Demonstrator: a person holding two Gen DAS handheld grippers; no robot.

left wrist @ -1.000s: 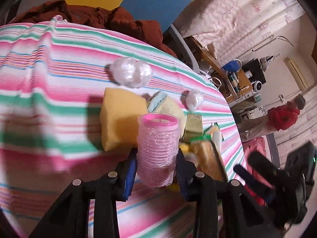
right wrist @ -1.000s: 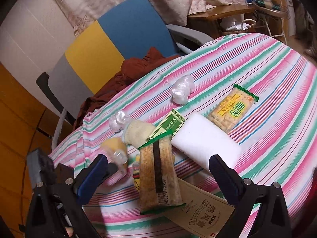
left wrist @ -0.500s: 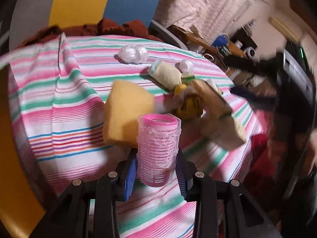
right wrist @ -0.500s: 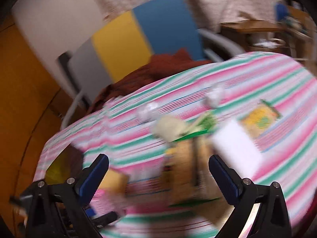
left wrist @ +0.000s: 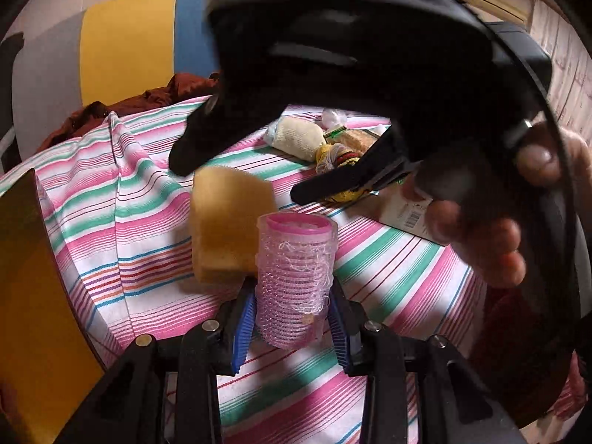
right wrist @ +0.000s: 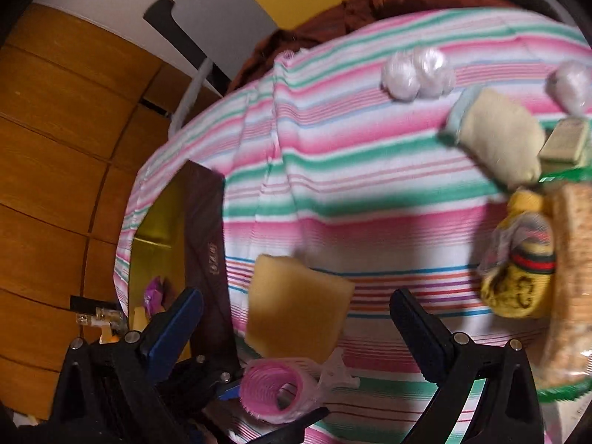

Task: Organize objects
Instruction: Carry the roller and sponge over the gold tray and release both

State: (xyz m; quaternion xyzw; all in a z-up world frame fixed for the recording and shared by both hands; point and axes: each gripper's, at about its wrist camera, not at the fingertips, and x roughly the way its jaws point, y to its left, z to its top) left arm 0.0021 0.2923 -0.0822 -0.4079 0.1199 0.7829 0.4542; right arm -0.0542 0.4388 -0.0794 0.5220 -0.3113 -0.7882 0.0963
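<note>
My left gripper (left wrist: 294,320) is shut on a pink hair roller (left wrist: 296,277), held upright just above the striped tablecloth (left wrist: 122,229). The roller (right wrist: 275,394) also shows low in the right wrist view, below a yellow sponge (right wrist: 296,320). That sponge (left wrist: 229,222) lies on the cloth just beyond the roller. My right gripper (right wrist: 296,323) is open, hovering above the sponge, its fingers either side of it. In the left wrist view the right gripper's black body (left wrist: 370,66) and a hand (left wrist: 492,229) fill the upper right.
A dark box with a yellow inside (right wrist: 207,244) sits at the table's left edge, holding small items. Further right lie a beige rolled sock (right wrist: 495,137), a yellow knit pouch (right wrist: 518,270), a cracker pack (right wrist: 573,277) and plastic-wrapped lumps (right wrist: 418,72). A chair with brown cloth (left wrist: 122,107) stands behind.
My right gripper has swung left and down over the yellow sponge, now looming in front of the left camera. The left gripper still holds the roller, pulled back slightly toward the table edge.
</note>
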